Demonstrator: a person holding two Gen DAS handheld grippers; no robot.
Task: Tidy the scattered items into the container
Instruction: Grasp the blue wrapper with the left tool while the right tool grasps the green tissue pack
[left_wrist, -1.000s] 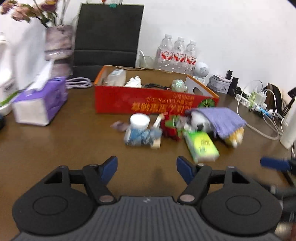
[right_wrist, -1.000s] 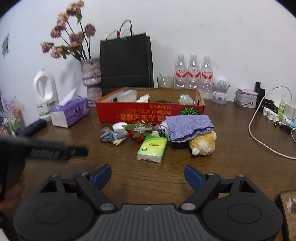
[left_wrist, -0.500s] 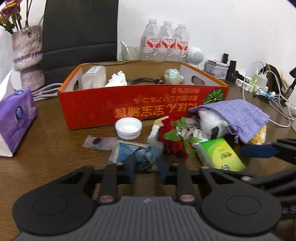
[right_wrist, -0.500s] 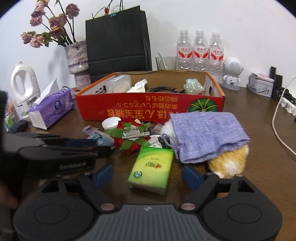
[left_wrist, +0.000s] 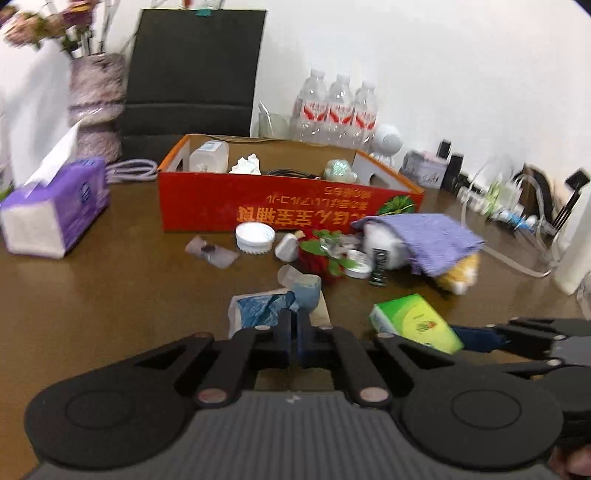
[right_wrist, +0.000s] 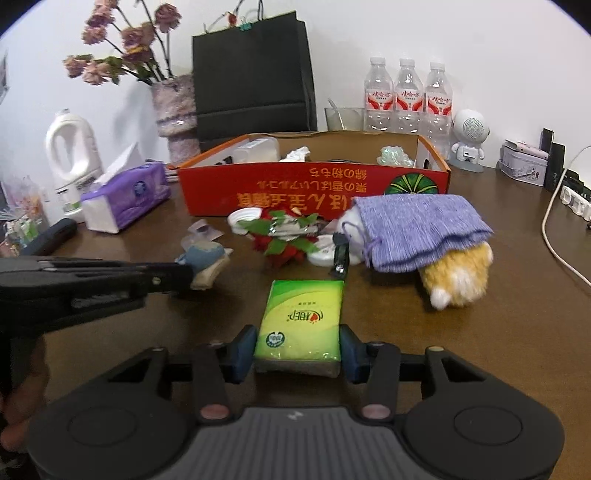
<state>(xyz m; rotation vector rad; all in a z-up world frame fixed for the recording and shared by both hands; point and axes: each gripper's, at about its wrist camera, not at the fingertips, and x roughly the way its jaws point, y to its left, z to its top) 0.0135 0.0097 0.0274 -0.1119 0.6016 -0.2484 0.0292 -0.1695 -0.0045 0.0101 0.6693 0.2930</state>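
Left wrist view: crumpled blue-and-white wrapper (left_wrist: 266, 308) sits at 12 o'clock of the left gripper (left_wrist: 294, 334), right at the fingertips. Jaws pressed together, pinching the wrapper's near edge. Wrapper bunched, no clear long axis. Green tissue pack (left_wrist: 415, 326) at 2 o'clock, right gripper (left_wrist: 476, 338) at its far end. Red box (left_wrist: 288, 210) further off at 12 o'clock.

Right wrist view: green tissue pack (right_wrist: 301, 326) lies on the brown surface (right_wrist: 480, 350) between the fingers of the right gripper (right_wrist: 298, 352). Jaws have just been closing, pads at the pack's two long sides; contact looks made. Pack's long axis runs 6 to 12 o'clock, toward the red box (right_wrist: 314, 190). Left gripper (right_wrist: 184, 275) enters from 9 o'clock, tip on the wrapper (right_wrist: 207, 262).
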